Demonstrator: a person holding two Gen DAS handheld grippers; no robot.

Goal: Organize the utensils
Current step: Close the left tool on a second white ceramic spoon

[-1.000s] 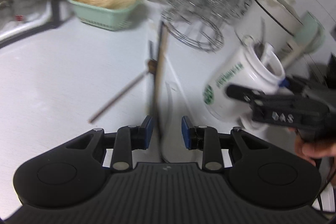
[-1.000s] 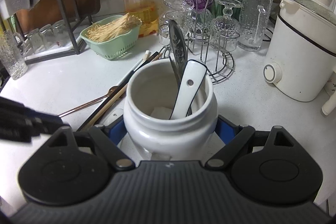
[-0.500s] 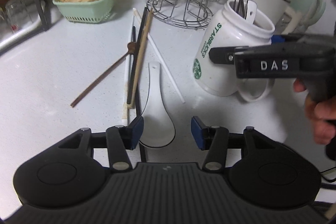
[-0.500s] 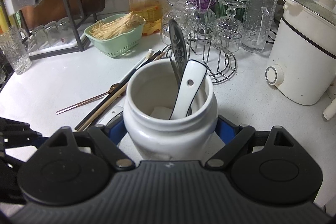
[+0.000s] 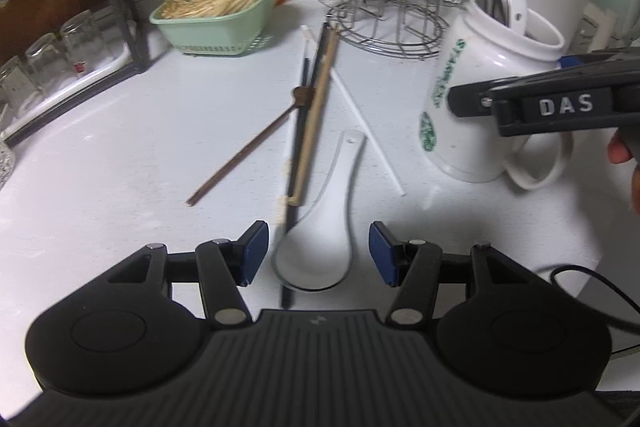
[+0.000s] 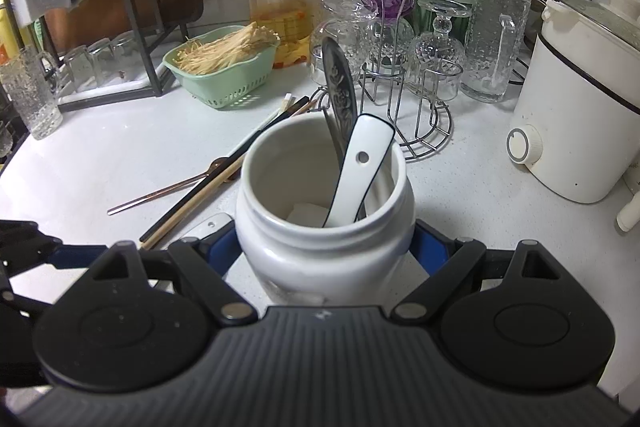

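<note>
Left wrist: open jaws straddle white spoon [image 5: 320,239].

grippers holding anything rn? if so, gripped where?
Right gripper clamps the white mug across its body below the rim. Left gripper is open and holds nothing, with its fingers either side of the white spoon bowl.

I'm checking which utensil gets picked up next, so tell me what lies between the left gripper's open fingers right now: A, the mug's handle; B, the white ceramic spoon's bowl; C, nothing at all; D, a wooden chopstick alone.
B: the left gripper is open with the bowl of the white ceramic spoon lying on the counter between its blue pads.
</note>
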